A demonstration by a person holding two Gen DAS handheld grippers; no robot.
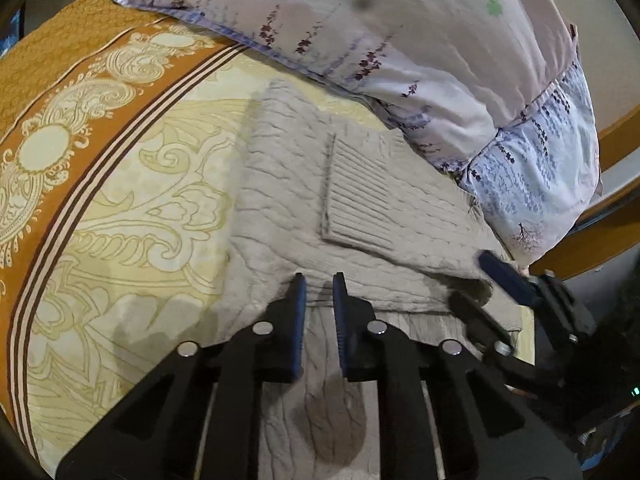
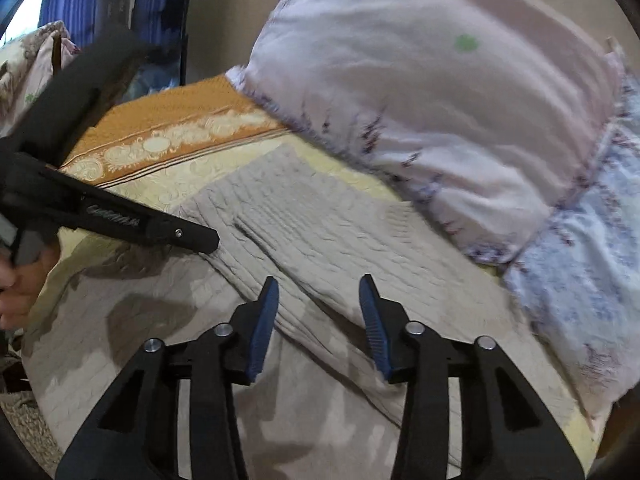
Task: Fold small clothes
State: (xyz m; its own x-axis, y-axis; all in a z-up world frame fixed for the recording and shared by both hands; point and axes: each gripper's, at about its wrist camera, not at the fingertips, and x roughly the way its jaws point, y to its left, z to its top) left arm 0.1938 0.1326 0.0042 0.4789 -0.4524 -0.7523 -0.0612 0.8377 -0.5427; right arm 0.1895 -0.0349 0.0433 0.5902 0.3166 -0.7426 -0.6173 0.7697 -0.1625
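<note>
A beige cable-knit sweater [image 1: 280, 184] lies flat on the bed, with a ribbed part [image 1: 356, 200] folded across its middle. My left gripper [image 1: 319, 278] hovers low over the sweater's near edge. Its blue pads stand a narrow gap apart with nothing pinched between them. In the right wrist view the same sweater [image 2: 320, 232] fills the centre. My right gripper [image 2: 319, 280] is open above it, empty. The left gripper [image 2: 206, 240] reaches in from the left there. My right gripper [image 1: 486, 280] also shows at the sweater's right edge in the left wrist view.
The bed sheet [image 1: 120, 200] is yellow with an orange ornamental border. A large floral pillow [image 1: 400, 40] lies just behind the sweater, seen also as the pillow [image 2: 440, 120]. A wooden bed frame [image 1: 616, 136] runs along the right. A person's hand [image 2: 16, 284] holds the left gripper.
</note>
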